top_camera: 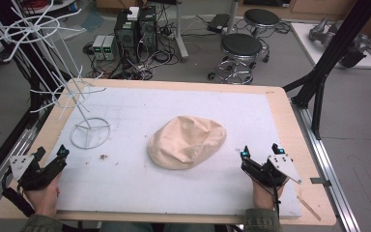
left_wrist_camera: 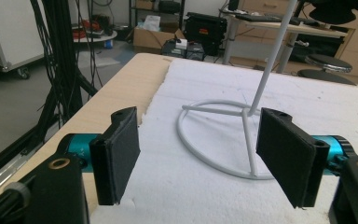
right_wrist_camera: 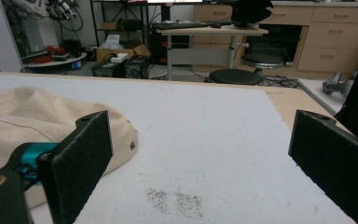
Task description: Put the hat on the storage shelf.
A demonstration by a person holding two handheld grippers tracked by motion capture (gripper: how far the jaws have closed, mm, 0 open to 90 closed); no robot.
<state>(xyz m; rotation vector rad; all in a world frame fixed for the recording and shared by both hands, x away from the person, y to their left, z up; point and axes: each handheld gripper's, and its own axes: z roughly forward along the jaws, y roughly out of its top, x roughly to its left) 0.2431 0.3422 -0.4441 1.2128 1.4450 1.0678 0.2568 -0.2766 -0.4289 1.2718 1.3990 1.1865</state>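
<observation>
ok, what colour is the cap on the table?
Plain beige, no pattern. The cap shows best in the high view, lying on the white mat.

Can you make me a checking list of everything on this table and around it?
Surface: white foam sheet on a wooden table, a few dark specks.
Job's things: beige cap lying mid-table; white wire stand at far left, upright.
Clutter: brown crumb spot near the stand.
Grippers: left gripper and right gripper rest at the near edge, jaws open, holding nothing.
Cables: one trails from the right gripper; tangled cables on the floor.
Surroundings: two black stools, computer boxes, black frame legs.
</observation>
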